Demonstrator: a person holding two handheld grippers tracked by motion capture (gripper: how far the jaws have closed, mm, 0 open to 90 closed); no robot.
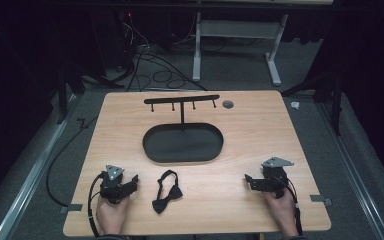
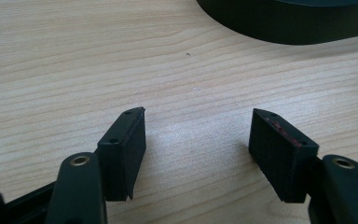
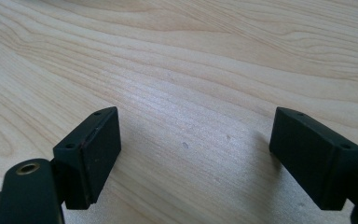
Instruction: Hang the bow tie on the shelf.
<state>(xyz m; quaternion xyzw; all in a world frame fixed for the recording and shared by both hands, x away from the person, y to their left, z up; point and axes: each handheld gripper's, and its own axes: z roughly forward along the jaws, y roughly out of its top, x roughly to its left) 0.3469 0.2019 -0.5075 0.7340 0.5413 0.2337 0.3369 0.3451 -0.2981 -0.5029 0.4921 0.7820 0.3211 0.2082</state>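
Bow tie (image 1: 166, 191) lies flat on the wooden surface (image 1: 260, 130), between both claws. Left claw (image 1: 131, 181) and right claw (image 1: 250, 181) rest agape, empty, near an oval black tray (image 1: 182, 143).

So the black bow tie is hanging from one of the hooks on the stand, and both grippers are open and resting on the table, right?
Not quite. The bow tie isn't on a hook; the high view shows it lying flat on the table, nearer the person than the stand, beside the left gripper. The rest holds: left and right gripper are open on the wood.
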